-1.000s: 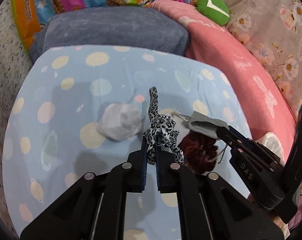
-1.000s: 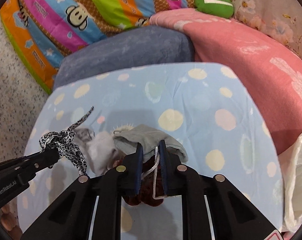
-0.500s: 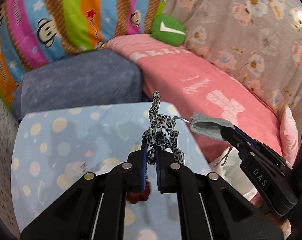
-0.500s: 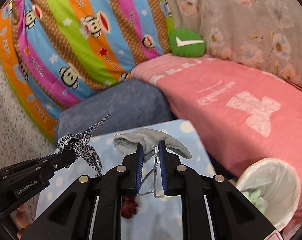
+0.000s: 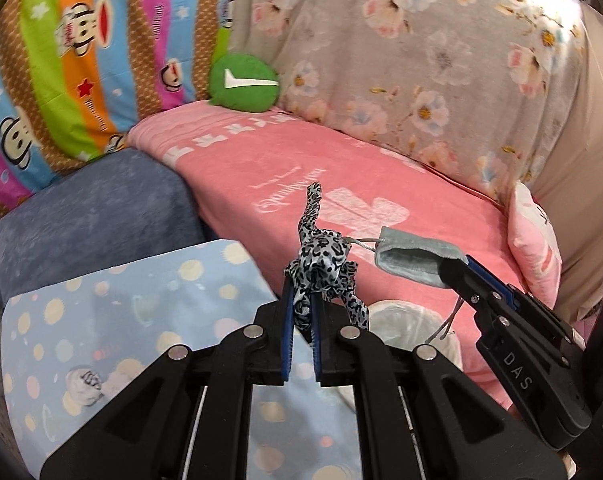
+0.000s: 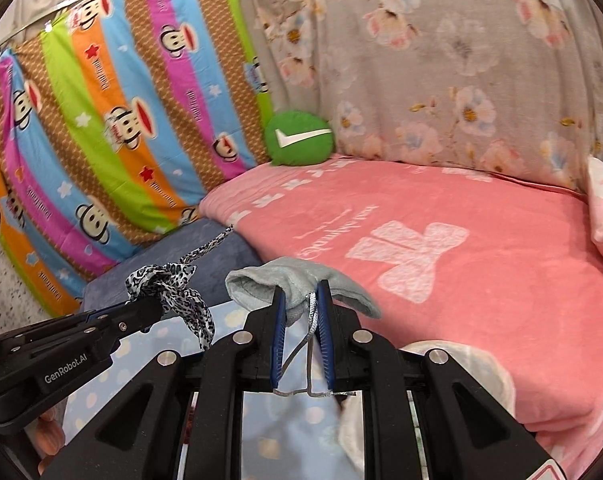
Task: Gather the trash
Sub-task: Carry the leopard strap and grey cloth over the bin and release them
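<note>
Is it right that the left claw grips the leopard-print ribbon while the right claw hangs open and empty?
Not quite. The left claw does grip the leopard-print ribbon, but the right claw is shut on a grey drawstring pouch, as the right wrist view shows.

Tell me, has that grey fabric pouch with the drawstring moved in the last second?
Yes. The grey fabric pouch, clamped in the right gripper, rose off the blue spotted cloth toward the pink blanket.
</note>
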Motion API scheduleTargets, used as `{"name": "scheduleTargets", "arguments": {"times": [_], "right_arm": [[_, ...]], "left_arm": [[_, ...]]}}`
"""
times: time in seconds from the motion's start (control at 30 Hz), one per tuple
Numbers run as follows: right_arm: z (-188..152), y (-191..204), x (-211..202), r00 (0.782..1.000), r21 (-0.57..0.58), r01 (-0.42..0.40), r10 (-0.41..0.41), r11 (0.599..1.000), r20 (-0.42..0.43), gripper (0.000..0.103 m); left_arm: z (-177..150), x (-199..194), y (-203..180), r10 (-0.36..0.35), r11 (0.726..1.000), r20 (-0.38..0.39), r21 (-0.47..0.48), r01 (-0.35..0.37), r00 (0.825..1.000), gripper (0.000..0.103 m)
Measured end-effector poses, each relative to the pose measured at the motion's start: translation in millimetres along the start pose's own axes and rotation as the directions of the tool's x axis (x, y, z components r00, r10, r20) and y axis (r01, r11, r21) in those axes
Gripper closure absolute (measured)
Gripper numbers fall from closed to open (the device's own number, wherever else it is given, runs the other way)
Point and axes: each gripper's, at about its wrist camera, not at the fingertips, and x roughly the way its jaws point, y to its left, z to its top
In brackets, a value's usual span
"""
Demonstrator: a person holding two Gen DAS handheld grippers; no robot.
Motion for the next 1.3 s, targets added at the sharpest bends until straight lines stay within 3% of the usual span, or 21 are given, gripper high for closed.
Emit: {"name": "scheduleTargets", "arguments": {"times": [0.4,0.67,0.77,0.83,0.9,1.3], "right_arm": [[-17,-92,-23,0.993,0.107,0.116,-0.116,0.987,-0.002,0.089],[-34,-125,-22,0.989,0.150,0.148,-0.144,0.977,-0.041,0.086],[-38,-130,-19,0.986,0.159,0.163,-0.157,0.974,-0.050,0.075],[-40,-133,-19,0.986,0.166,0.168,-0.163,0.972,-0.047,0.056],[-40,-132,-20,0.985,0.165,0.174,-0.170,0.971,-0.039,0.053],[-38,-119,-19,0.987,0.147,0.161,-0.157,0.976,-0.038,0.048]], "left_arm": [[-8,39,-94,-0.095,0.990,-0.066,0.102,0.102,0.993,0.096],[-18,61,-126,-0.122,0.982,-0.112,0.133,0.136,0.986,0.093],[-20,68,-128,-0.121,0.982,-0.133,0.127,0.138,0.984,0.082],[-22,70,-127,-0.105,0.985,-0.131,0.126,0.122,0.986,0.060],[-23,69,-125,-0.086,0.988,-0.117,0.120,0.100,0.989,0.051],[-20,63,-103,-0.057,0.994,-0.105,0.085,0.066,0.993,0.051]]}}
